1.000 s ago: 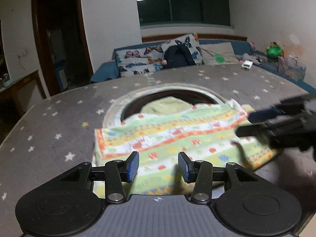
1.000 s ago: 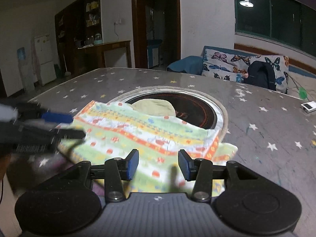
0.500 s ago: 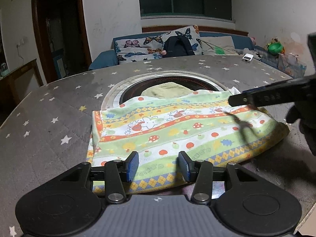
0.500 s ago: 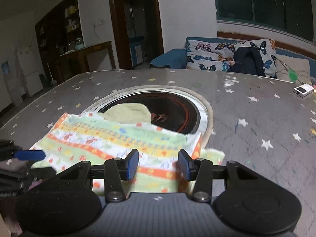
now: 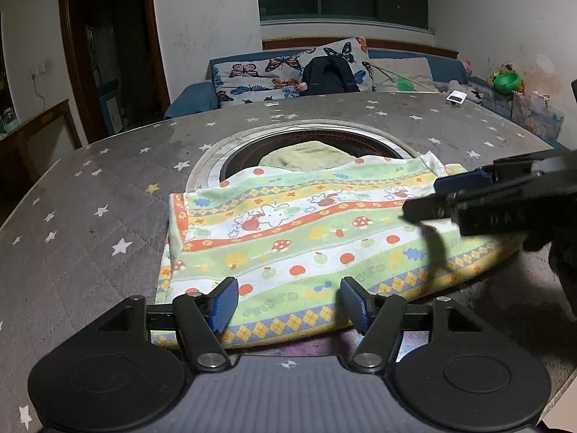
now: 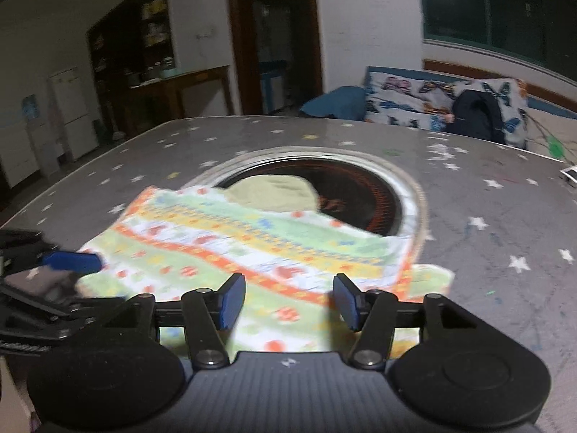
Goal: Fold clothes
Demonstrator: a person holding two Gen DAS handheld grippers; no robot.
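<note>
A round table (image 5: 90, 195) with a grey, star-printed cover fills both views. Broad stretches of bare cover lie to the left and far side of the work. At its middle sits a dark round hob (image 5: 364, 144) inside a pale ring.

The cloth (image 5: 288, 245), a folded piece with green, orange and yellow bands and cartoon prints, lies flat on the near half of the table. Its far edge laps over the ring and part of the hob. Its near edge runs just ahead of the left gripper's fingertips. At the left edge the upper layer sits slightly inside the lower one, so a strip of the lower layer shows. At the right corner, in the right wrist view, a pale green flap sticks out beyond the upper layer. A yellowish rag (image 5: 306, 153) lies on the hob, tucked against the cloth's far edge.

The left gripper (image 5: 288, 301) hovers at the near edge, fingers apart, holding nothing. The right gripper (image 6: 288, 299) is likewise spread and empty, over the cloth's right part; that view is blurred, so whether it touches the fabric cannot be told.

A small white device (image 5: 456, 98) rests near the far rim, well apart from the cloth.
</note>
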